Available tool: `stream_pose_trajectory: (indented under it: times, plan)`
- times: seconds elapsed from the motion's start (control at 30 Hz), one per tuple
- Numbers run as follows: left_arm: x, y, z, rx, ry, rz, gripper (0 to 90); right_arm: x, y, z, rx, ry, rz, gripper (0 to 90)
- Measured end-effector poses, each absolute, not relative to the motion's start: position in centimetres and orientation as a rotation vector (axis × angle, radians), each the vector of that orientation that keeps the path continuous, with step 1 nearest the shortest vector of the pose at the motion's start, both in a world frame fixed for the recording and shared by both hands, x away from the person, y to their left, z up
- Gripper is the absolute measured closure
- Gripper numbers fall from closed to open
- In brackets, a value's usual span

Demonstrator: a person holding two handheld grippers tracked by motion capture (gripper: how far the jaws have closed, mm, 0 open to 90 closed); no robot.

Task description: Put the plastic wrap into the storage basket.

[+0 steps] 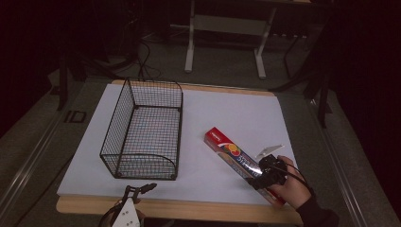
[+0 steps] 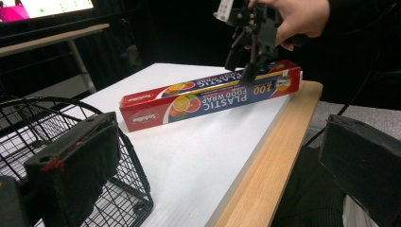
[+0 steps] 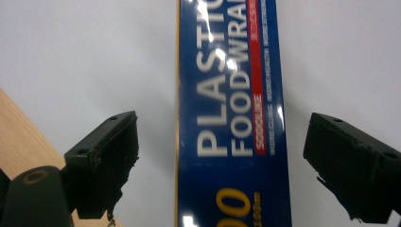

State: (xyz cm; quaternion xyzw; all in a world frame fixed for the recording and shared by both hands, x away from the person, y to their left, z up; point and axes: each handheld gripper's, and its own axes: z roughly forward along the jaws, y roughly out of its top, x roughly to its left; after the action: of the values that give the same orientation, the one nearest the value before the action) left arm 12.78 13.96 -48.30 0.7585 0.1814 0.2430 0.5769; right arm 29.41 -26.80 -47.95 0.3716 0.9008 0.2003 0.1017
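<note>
**A:** so what's the right gripper (image 1: 261, 178) doing? Looks like it's parked on the plastic wrap box (image 1: 236, 160).

**B:** Above it, really. In the right gripper view the jaws are spread wide, one on each side of the box (image 3: 231, 118), with white surface showing between each jaw and the box edges. So it's straddling the box, not pinching it. Can't tell if the tips touch the surface.

**A:** and the hand?

**B:** The right hand (image 1: 289, 185) wraps the gripper body at the near right of the surface. From the left gripper view you can see that gripper (image 2: 246, 61) pointing down over the near-right end of the box (image 2: 208, 97), close to the "100" print.

**A:** where does the box sit overall?

**B:** Flat on the white sheet (image 1: 227, 118), lying diagonally, red end toward the far left, other end at the near right, close to the wooden edge (image 1: 189, 210) of the surface. It's well apart from the wire basket (image 1: 144, 130), which stands on the left half of the sheet.

**A:** left gripper?

**B:** The left gripper (image 1: 142, 188) is at the near edge, just in front of the basket's near end. Its jaws are wide apart too, with nothing between them. In its own view the one jaw overlaps the basket (image 2: 71, 142) corner, but I can't tell if it's actually touching the wire.
</note>
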Motion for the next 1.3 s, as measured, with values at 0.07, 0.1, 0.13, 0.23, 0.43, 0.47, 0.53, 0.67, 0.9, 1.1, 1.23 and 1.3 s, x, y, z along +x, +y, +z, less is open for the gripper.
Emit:
stream_pose_trajectory:
  times: [0.07,0.1,0.13,0.23,0.43,0.47,0.53,0.67,0.9,1.1,1.23,1.3]
  plan:
    - [12.8,14.0,-48.3,1.774,0.426,0.569,0.2,29.8,-26.2,-47.8,1.117,2.676,0.570,10.0]
    - [12.8,14.0,-48.3,1.772,0.426,0.567,0.2,30.3,-25.8,-47.8,1.142,2.683,0.562,10.0]
    - [12.8,14.0,-48.3,1.773,0.425,0.567,0.2,30.4,-25.7,-47.8,1.149,2.689,0.546,10.0]
    - [12.7,13.9,-48.3,1.782,0.422,0.566,0.2,31.0,-25.2,-47.8,1.193,2.714,0.514,10.0]
    - [12.7,13.9,-48.3,1.780,0.420,0.562,0.2,32.0,-24.0,-47.8,1.221,2.764,0.425,10.5]
    - [12.7,13.9,-48.3,1.779,0.420,0.563,0.2,32.1,-23.8,-47.8,1.225,2.767,0.409,10.6]
    - [12.7,13.9,-48.3,1.778,0.419,0.562,0.2,32.2,-23.6,-47.8,1.223,2.768,0.394,10.7]
    - [12.7,13.9,-48.3,1.780,0.418,0.561,0.2,33.0,-22.5,-47.9,1.210,2.775,0.325,13.1]
    - [12.7,13.9,-48.3,1.782,0.414,0.561,0.2,33.7,-21.4,-48.5,1.190,2.786,0.221,15.1]
    - [12.7,13.9,-48.3,1.783,0.412,0.560,0.2,34.6,-21.0,-48.7,1.219,2.797,0.185,18.6]
    - [12.7,13.9,-48.3,1.787,0.414,0.557,0.2,35.3,-20.6,-49.0,1.227,2.799,0.151,19.2]
    - [12.7,13.9,-48.3,1.785,0.414,0.555,0.2,35.4,-20.3,-49.3,1.223,2.799,0.131,20.3]
